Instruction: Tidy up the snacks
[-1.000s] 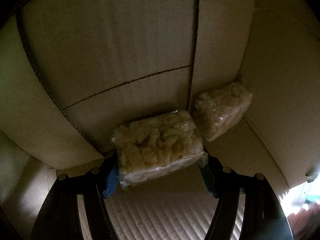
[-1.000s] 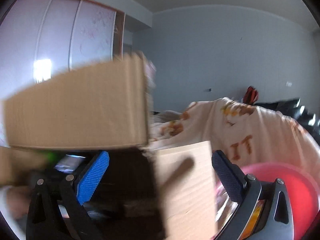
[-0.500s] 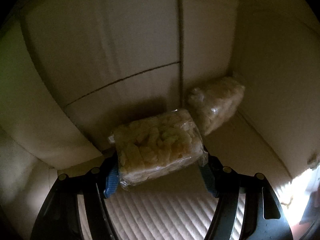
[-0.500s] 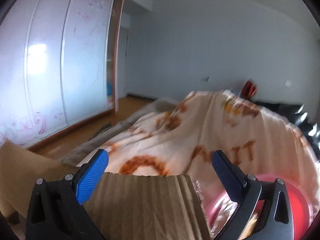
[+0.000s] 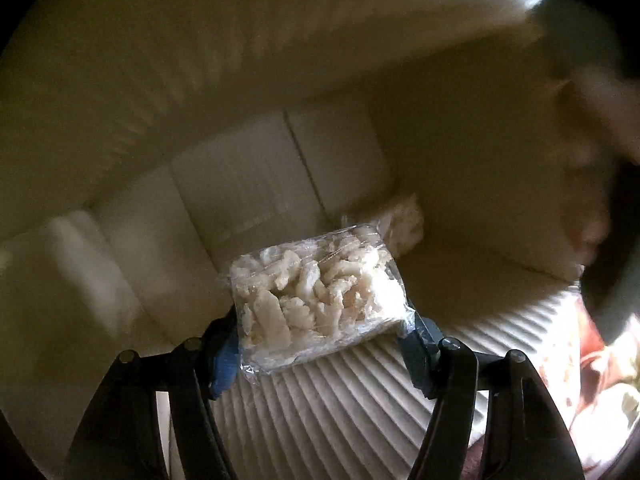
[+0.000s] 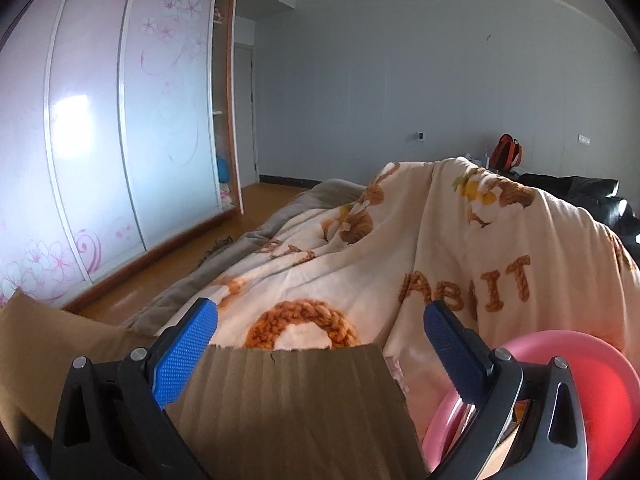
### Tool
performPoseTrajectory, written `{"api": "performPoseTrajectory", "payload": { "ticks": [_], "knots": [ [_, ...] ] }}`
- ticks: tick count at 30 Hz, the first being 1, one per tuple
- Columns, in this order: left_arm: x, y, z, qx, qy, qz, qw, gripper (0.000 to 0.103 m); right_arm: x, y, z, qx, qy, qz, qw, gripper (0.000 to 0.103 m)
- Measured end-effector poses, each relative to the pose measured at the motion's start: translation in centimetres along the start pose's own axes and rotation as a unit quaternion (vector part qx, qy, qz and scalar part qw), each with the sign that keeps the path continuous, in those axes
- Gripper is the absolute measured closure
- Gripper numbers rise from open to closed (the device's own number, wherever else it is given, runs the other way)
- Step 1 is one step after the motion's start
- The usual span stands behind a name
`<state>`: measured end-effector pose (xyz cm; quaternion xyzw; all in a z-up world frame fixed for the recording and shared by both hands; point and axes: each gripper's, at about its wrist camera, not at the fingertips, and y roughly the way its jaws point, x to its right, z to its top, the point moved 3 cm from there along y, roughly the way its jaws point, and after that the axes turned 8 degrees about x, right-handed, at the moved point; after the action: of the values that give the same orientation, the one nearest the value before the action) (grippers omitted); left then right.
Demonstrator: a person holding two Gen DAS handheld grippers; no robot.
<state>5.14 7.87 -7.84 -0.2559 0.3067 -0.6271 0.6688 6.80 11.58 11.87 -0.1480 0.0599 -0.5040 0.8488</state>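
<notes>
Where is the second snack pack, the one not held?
In the left wrist view, the second snack pack lies in the cardboard box corner, just beyond the held snack pack.

My left wrist view looks steeply down, close, into a cardboard box (image 5: 248,200) past its ribbed flap. My right wrist view faces level across the bed's blanket (image 6: 360,248) toward the wardrobe (image 6: 120,120); both share only box cardboard.

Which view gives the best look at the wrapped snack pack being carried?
The left wrist view: the wrapped snack pack sits centred, clamped in the left hand-held gripper above the cardboard box. The right wrist view shows none of it, only a box flap and the open right hand-held gripper.
</notes>
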Motion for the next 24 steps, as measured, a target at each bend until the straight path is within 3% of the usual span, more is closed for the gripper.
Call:
{"api": "performPoseTrajectory", "payload": {
  "ticks": [4, 9, 12, 15, 17, 19, 23, 24],
  "knots": [
    [1.1, -1.9, 1.1, 0.052, 0.007, -0.004, 0.9986, 0.038, 0.9, -1.6, 0.7, 0.029, 0.009, 0.002, 1.0, 0.001],
    [0.2, -1.2, 2.8, 0.068, -0.016, -0.011, 0.9975, 0.038, 3.4, -4.7, 1.3, 0.062, 0.04, 0.001, 0.997, 0.001],
    [0.9, -2.6, 2.8, 0.097, -0.027, -0.013, 0.9948, 0.038, 5.3, -6.7, 0.3, 0.084, 0.055, -0.006, 0.995, 0.001],
    [3.2, -3.9, 4.1, 0.145, -0.002, 0.014, 0.9893, 0.038, 7.9, -8.7, -1.4, 0.099, 0.088, -0.018, 0.991, 0.001],
    [5.4, -5.4, 4.0, 0.17, 0.019, 0.019, 0.9851, 0.038, 9.9, -10.6, -2.7, 0.121, 0.118, -0.029, 0.985, 0.001],
    [4.6, -9.0, 3.8, 0.181, 0.032, 0.008, 0.9829, 0.038, 12.1, -12.6, -4.0, 0.144, 0.147, -0.051, 0.977, 0.001],
    [8.1, -10.2, 4.9, 0.2, 0.064, -0.002, 0.9776, 0.038, 17.3, -16.4, -6.9, 0.183, 0.221, -0.101, 0.953, 0.001],
    [7.4, -11.4, 5.7, 0.203, 0.069, -0.006, 0.9768, 0.038, 18.3, -16.7, -7.3, 0.185, 0.235, -0.107, 0.948, 0.001]
  ]
}}
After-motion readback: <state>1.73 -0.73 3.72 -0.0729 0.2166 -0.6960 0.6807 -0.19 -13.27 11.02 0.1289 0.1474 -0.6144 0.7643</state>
